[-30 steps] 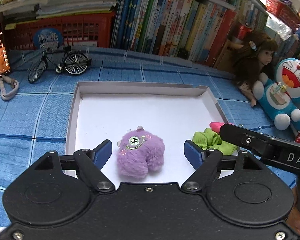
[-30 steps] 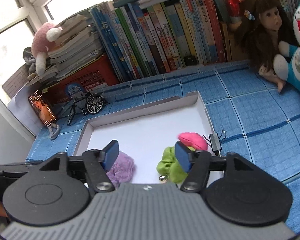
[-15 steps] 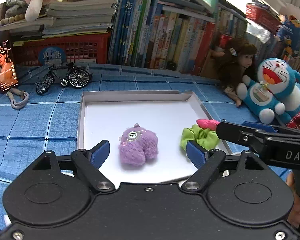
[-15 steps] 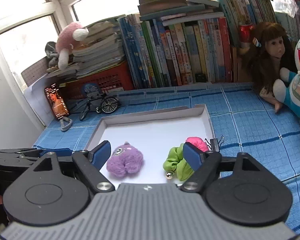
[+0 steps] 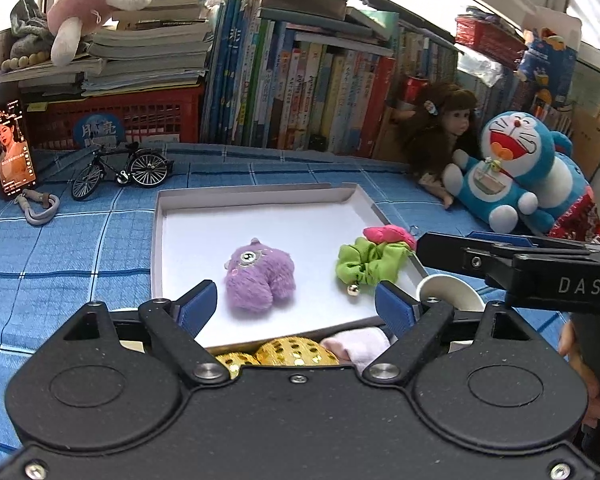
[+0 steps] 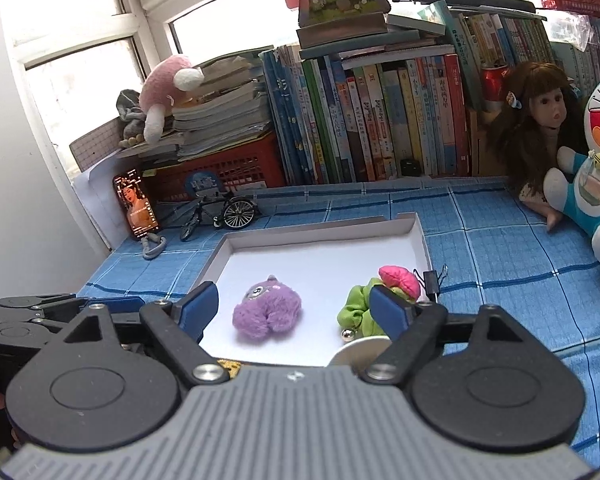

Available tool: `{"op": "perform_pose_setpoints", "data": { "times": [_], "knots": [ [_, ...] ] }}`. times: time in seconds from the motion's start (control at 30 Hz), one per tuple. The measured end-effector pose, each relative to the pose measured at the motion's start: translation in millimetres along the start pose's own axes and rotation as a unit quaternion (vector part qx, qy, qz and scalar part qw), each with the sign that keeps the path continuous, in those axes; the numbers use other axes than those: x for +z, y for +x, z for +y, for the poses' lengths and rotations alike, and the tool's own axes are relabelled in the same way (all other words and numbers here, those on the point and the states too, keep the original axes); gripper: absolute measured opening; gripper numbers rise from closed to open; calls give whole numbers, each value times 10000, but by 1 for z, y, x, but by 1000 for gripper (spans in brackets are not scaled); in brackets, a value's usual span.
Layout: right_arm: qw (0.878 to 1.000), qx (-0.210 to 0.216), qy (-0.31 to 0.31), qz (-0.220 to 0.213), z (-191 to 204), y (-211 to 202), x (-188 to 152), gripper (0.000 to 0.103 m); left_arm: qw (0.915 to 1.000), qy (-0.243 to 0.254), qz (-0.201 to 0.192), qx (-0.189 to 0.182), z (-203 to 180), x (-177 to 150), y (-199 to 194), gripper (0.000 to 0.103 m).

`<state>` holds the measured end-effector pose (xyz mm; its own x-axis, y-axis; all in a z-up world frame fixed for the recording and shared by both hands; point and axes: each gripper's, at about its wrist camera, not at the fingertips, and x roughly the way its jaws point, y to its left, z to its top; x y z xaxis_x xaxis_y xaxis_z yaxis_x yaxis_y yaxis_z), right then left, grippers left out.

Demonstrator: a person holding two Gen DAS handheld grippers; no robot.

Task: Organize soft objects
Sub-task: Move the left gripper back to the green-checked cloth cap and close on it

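A white shallow box [image 5: 260,200] [image 6: 320,228] lies on the blue checked cloth. In it lie a purple plush [image 5: 260,280] [image 6: 266,314], a green scrunchie with a bell [image 5: 366,266] [image 6: 354,310] and a pink soft piece [image 5: 388,235] [image 6: 398,280] at its right edge. My left gripper [image 5: 296,306] is open and empty, held back above the box's near edge. My right gripper [image 6: 294,306] is open and empty, likewise back from the box. A gold sequin item [image 5: 296,354] and a pale pink soft item [image 5: 358,342] lie just under the left gripper.
A white cup [image 5: 448,290] [image 6: 360,352] stands by the box's near right corner. A toy bicycle [image 5: 120,170], a phone [image 5: 10,148], a doll [image 5: 440,124], a Doraemon plush [image 5: 512,160] and rows of books [image 5: 300,88] ring the back.
Both grippers have drawn back and risen from the box, so the box looks smaller. The gold and pale pink items and the cup have come into view. Both stay open.
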<state>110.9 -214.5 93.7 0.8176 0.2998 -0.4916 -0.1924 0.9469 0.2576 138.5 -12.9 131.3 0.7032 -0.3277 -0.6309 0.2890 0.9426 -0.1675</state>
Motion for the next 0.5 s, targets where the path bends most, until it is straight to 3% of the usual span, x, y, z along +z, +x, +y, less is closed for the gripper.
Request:
{"op": "perform_pose_setpoints", "data": {
  "times": [0.5],
  "knots": [
    [9979, 76, -613, -212, 21, -23, -27, 95, 9990, 347, -246, -171, -15, -38, -33, 86]
  ]
}}
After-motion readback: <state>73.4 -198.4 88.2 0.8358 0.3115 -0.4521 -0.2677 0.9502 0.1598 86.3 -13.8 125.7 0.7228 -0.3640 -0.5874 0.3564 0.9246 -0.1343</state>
